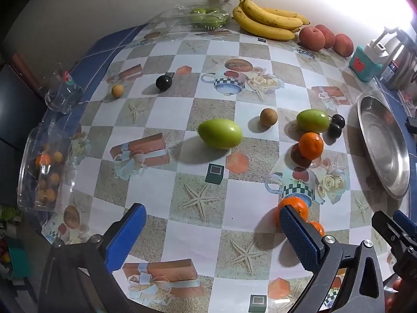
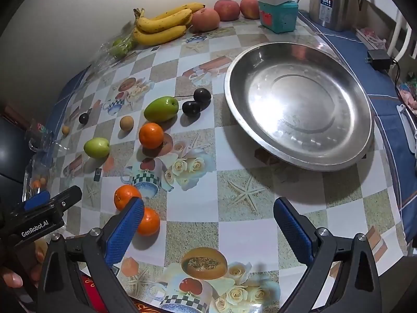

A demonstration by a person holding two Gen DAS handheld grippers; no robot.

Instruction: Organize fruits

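checkered tablecloth [image 2: 234,224], 3 orange tangerines [image 2: 151,135]

1. Steel plate [image 2: 362,140]: round, shallow, bare; right side of the table.
2. Three oranges: one mid-table [image 2: 151,135], two near edge, touching [image 2: 125,197] [image 2: 149,221].
3. Two green fruits: one [image 2: 161,109] just left of two dark plums [image 2: 191,108]; one [image 2: 96,147] further left.
4. Brown round fruit [image 2: 127,123] between the green ones.
5. Far edge: bananas [image 2: 161,26], three peaches [image 2: 206,19].
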